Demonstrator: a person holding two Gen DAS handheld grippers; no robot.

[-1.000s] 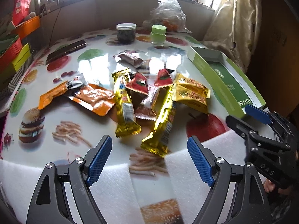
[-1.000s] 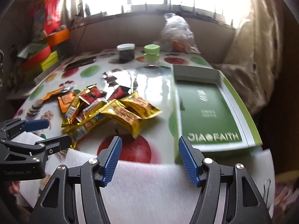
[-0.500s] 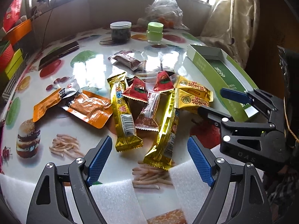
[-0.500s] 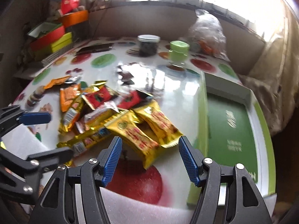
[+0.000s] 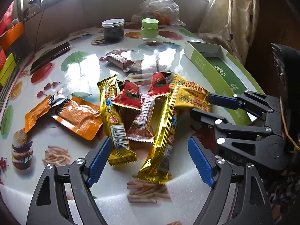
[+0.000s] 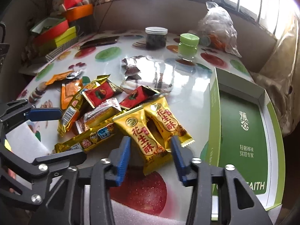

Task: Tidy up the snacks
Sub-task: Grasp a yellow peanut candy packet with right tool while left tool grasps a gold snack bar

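A pile of snack packets lies on the fruit-print table. My right gripper is open, its blue pads either side of the near yellow peanut-candy packet; a second one lies beside it. My left gripper is open and empty over the near end of a long gold bar. Another gold bar, red triangular packets, a pink-white packet and orange packets lie in the pile. The open green box stands to the right, empty.
A dark jar, a green jar and a plastic bag stand at the back. A brown wrapped snack and a dark phone lie mid-table. Coloured boxes are stacked left. White foam lines the near edge.
Both grippers have moved forward over the table to the pile. The right one swung left from the green box and now straddles the yellow packet, its pads closer together.
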